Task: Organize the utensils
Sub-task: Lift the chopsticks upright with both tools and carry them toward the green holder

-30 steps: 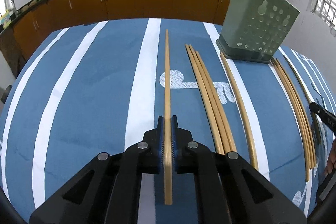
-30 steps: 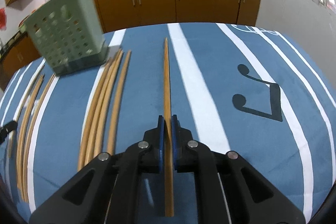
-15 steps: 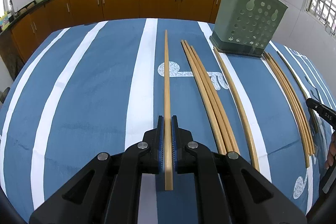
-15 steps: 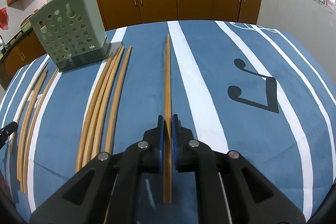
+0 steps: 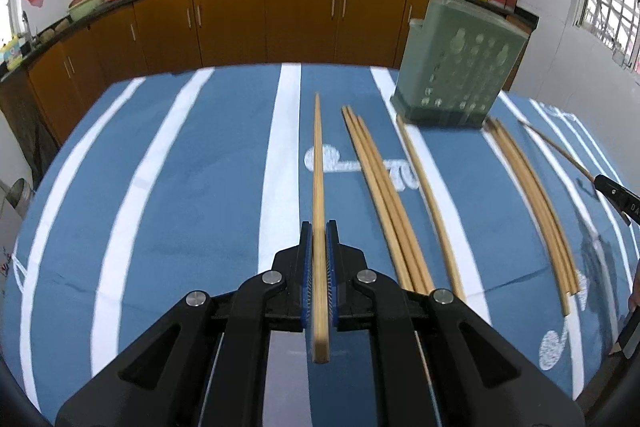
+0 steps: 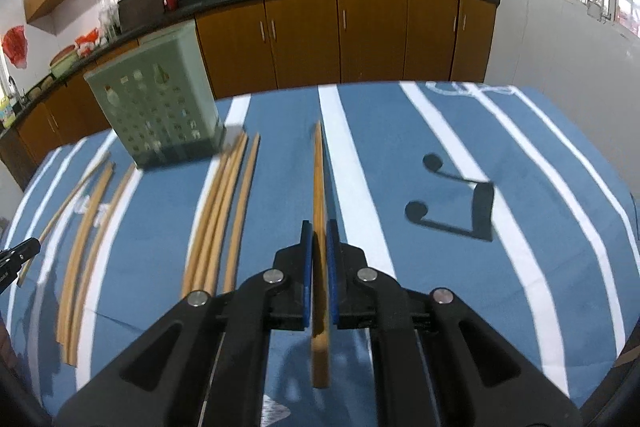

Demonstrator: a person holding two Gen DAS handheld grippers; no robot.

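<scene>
The left tongs [image 5: 319, 239] are clamped on 1 chopstick [image 5: 318, 163], which runs forward between the blue pads [image 5: 305, 259] with its blunt end sticking back past them and its thin tip pointing toward the far edge of the desk [image 5: 180, 187]. The right tongs [image 6: 319, 239] are clamped on a second chopstick [image 6: 319, 171] the same way, tip forward, beside a white stripe of the blue cloth.

The green holder [image 5: 456, 75] stands upright on the cloth near the far edge, its holed wall facing the cameras; in the right wrist view it [image 6: 154, 107] is left of the held stick.

More chopsticks lie flat on the cloth. In the left wrist view a bundle of 3 [image 5: 384, 195] lies just right of the held one, a single stick [image 5: 430, 211] beyond it, and another bundle [image 5: 536, 211] further right, past the holder's corner. The right tongs' tip [image 5: 616, 197] shows at that view's right edge, with its stick reaching toward the holder
</scene>
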